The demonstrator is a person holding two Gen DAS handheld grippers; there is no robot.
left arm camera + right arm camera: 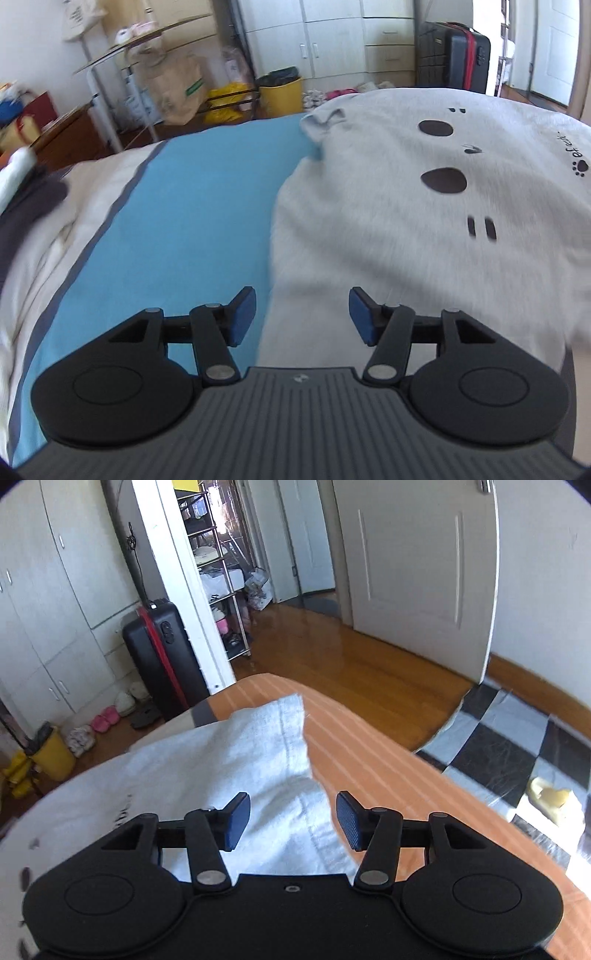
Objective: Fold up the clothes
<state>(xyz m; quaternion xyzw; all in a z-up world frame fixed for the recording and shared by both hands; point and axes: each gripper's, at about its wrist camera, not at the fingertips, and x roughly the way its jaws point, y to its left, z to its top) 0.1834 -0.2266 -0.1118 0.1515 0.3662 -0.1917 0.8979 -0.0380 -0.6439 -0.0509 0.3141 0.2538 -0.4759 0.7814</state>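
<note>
Grey T-shirt (424, 206) with dark cartoon-face print lies spread flat on bed, over blue sheet (192, 206); sleeve bunched at far edge. Left gripper (303, 314) above shirt's near edge, jaws apart, nothing between pads. Right gripper (291, 819) above shirt's hem corner (295, 738) on orange striped sheet (388, 775), jaws apart, no cloth pinched. Black suitcase (159, 653) stands beyond bed.

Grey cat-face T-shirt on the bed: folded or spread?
Mostly spread: the grey cat-face T-shirt lies flat, print up. Its sleeve lies open on the orange bedding. No fold visible.
</note>
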